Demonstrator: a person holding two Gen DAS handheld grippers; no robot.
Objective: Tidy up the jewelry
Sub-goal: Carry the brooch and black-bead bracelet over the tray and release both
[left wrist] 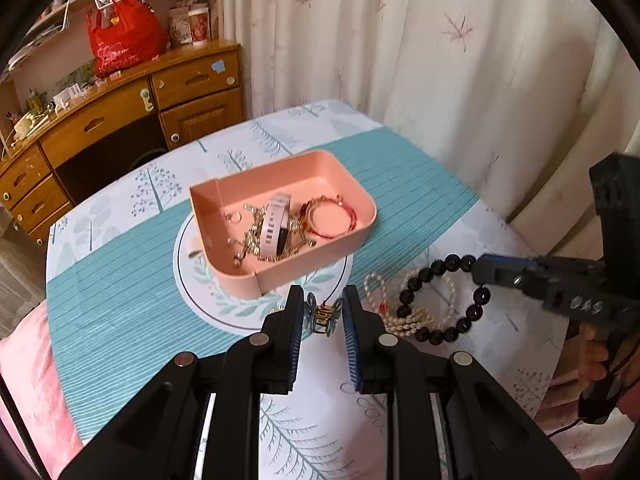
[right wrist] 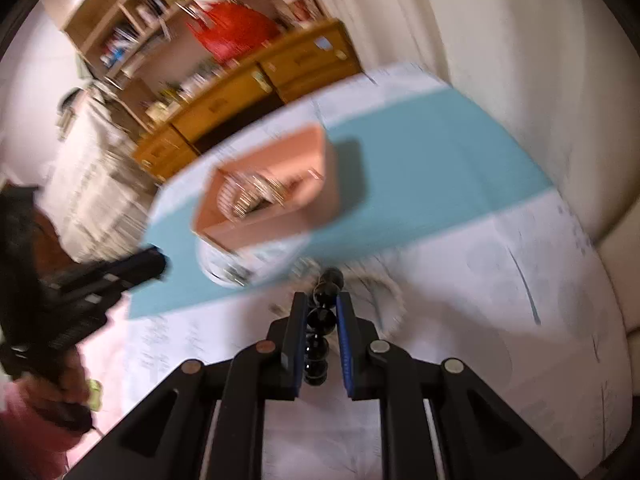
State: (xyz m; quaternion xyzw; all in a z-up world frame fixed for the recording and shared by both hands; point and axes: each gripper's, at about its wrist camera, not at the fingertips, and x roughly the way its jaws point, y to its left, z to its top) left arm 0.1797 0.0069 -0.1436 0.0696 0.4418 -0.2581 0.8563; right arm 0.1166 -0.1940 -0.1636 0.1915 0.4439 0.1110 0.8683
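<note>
Black beads of a bracelet [right wrist: 320, 320] sat between the right claw [right wrist: 322, 312] pads, which were nearly closed and seemed to grip the strand. The left claw [left wrist: 322, 312], also narrow, held a small gold hair clip [left wrist: 322, 316]. A pearl strand [left wrist: 420, 316] lay loose on the tabletop [left wrist: 120, 280]. Beyond, the pink tray [left wrist: 360, 200] already held chains, a watch and a red bangle, so roughly half looked sorted; nothing blocked the way

We're in a home, a lived-in room by the look of it: a wooden sideboard [left wrist: 132, 120] with drawers, cluttered bookshelves [right wrist: 160, 4] above, a red carrier bag [left wrist: 124, 38], leaf-print curtains [left wrist: 400, 40], and a table [left wrist: 420, 184] under a tree-patterned cloth.
</note>
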